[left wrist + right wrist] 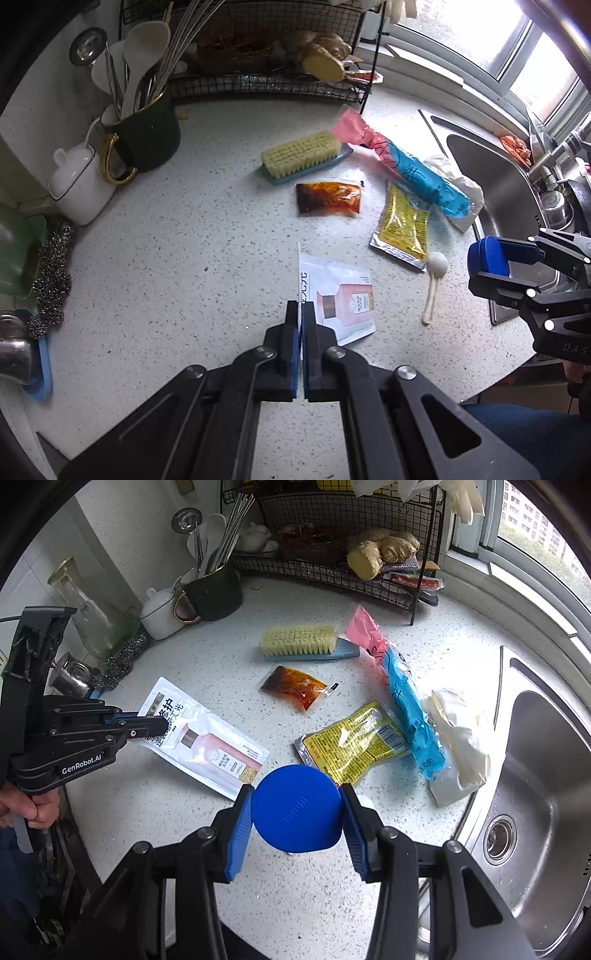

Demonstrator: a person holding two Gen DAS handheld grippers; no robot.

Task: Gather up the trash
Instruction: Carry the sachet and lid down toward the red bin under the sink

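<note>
Now | dark mug: utensils upright | sink: bare

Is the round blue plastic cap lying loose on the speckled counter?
No, the right gripper holds the round blue plastic cap between its pads.

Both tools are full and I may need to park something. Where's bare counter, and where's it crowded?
Bare: the counter strip in front of the right tool, and the patch between green mug, brush and white sachet. Crowded: wrappers from yellow packet to sink.
</note>
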